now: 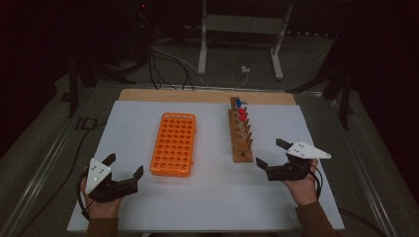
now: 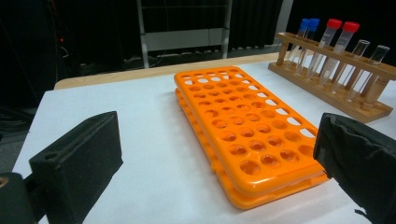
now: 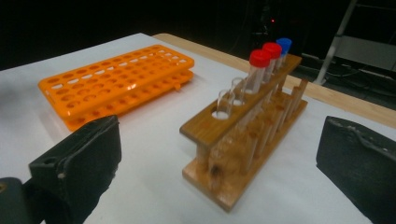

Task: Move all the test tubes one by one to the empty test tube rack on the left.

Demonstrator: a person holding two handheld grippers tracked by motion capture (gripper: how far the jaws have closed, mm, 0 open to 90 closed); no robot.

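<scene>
I read left gripper point(image 1: 124, 166): jaws spread wide, nothing held, nothing touched. Orange rack point(image 1: 174, 143) lies just ahead of it, between jaw lines in left gripper view, apart from both jaws. One orange rack, all holes vacant.

I read right gripper point(image 1: 272, 154): jaws spread wide, nothing held, nothing touched. Wooden rack point(image 1: 241, 138) stands just ahead, near its left jaw, not touching. One wooden rack. Tubes counted in left gripper view: two blue-capped point(image 2: 306, 39), two red-capped point(image 2: 337, 46), two uncapped point(image 2: 364, 63); six total.
</scene>
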